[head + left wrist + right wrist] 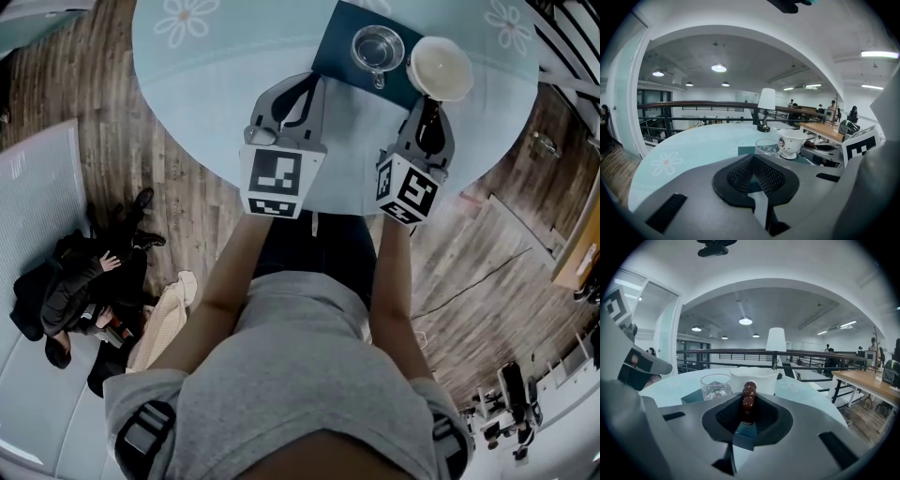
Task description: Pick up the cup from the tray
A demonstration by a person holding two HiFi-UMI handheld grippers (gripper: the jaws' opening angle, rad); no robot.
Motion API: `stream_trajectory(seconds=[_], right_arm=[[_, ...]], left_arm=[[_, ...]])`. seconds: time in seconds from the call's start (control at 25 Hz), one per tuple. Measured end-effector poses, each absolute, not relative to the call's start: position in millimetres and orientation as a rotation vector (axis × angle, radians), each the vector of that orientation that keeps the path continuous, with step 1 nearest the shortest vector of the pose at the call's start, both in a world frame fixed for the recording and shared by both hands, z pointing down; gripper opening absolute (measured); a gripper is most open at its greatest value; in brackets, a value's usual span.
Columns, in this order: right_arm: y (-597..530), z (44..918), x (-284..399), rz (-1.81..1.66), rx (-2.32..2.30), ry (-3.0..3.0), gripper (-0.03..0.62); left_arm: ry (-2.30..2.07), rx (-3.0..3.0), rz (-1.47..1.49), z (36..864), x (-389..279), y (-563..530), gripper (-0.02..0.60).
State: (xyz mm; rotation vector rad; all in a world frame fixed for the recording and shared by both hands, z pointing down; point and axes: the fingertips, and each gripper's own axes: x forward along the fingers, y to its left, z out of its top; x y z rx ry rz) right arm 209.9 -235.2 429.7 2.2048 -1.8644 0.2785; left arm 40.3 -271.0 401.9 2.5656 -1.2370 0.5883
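Open-plan office is seen behind, with a railing and ceiling lights; a round pale-blue counter [216, 84] with daisy prints is in front. Dark teal tray [336, 42] is set at the counter's far side, with a clear glass [377, 47] on it and the white cup [441, 67] just beside the glass, at the tray's right end. Cup is judged as not yet lifted. Right claw [428, 103] is set against the cup's near side and is almost fully closed, pinched on a brown beaded piece [749, 397], judged to be the cup's handle. Left claw [300, 82] is held short of the tray, tips together, nothing gripped. Risks: the hold is taken on round beads only, so the cup could be swung or tipped about the handle once raised, or slipped out if the pads are seated between beads. Any contents (not visible) would be spilled. Glass is close enough to be knocked if the cup is swung left. Tray could be dragged if the lift is angled rather than straight up.
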Motion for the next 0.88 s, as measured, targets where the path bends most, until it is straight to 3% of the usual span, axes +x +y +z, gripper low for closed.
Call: stream_trajectory(seconds=[0.88], right_arm=[[-254, 384, 234, 0.308, 2.278, -1.970, 0.034]], left_arm=[[-1.284, 2.586, 0.544, 390, 47, -286, 0.008]])
